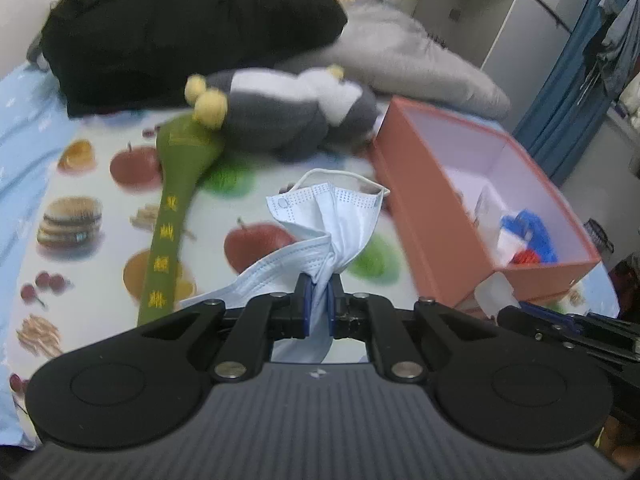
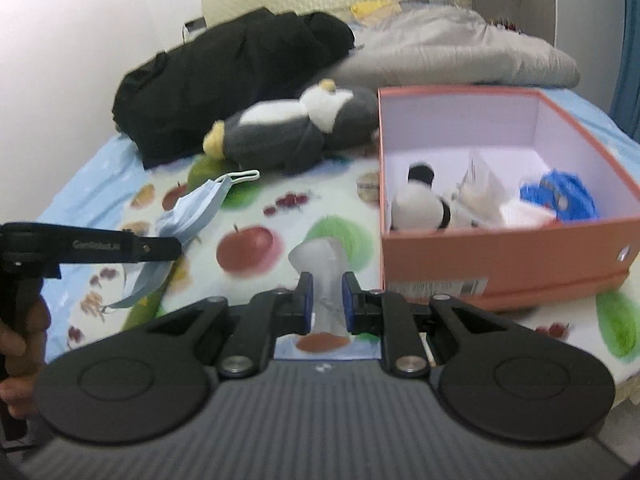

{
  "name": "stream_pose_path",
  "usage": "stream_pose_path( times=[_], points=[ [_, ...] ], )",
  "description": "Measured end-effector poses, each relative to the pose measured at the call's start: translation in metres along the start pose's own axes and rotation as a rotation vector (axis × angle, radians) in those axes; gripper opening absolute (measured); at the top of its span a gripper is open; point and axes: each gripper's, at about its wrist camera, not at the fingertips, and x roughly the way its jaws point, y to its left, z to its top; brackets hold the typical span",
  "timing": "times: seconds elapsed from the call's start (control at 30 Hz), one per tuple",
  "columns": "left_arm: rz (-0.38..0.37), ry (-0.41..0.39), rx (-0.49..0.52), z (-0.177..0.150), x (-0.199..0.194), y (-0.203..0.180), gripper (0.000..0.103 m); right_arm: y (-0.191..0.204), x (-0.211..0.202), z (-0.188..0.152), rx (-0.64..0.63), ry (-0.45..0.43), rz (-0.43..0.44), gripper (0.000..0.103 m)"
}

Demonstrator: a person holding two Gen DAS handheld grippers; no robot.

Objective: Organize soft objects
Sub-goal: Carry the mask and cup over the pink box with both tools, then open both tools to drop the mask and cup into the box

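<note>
The left gripper (image 1: 318,300) is clamped on a bunched blue mask (image 1: 332,220), which hangs crumpled above the fruit-print bed (image 1: 100,208), pinched at its middle so both ends droop free and clear the sheet. The right gripper (image 2: 325,300) is clamped on a pale, whitish soft item (image 2: 320,264); what it is cannot be told. An open orange box (image 2: 500,256) sits ahead and to the right of both grippers, already holding a panda toy (image 2: 420,204) and a blue bundle (image 2: 560,196), so it seems to be the collecting place. Ahead of the grippers a grey penguin plush (image 2: 296,136) lies unsorted on the bed, with a green pouch (image 1: 172,216) beside it ahead-left of the left gripper.
</note>
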Motion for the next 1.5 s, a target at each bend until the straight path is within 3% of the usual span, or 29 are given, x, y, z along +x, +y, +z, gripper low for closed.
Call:
stream_pose_path(
  times=[0.5,0.83,1.17,1.5],
  points=[
    [-0.068,-0.118,-0.015,0.061,-0.047,-0.063,0.01,-0.023,-0.039,0.074,-0.009,-0.129,0.022,0.019],
    [-0.126,-0.172,0.011,0.1,-0.044,-0.118,0.01,-0.058,-0.055,0.113,-0.003,-0.201,0.019,0.019],
    [-0.169,-0.123,0.06,0.131,0.023,-0.176,0.01,-0.123,-0.032,0.133,0.062,-0.197,-0.045,0.019],
    [-0.164,0.042,0.047,0.144,0.14,-0.194,0.01,-0.191,0.051,0.131,0.146,-0.043,-0.11,0.019]
  ],
)
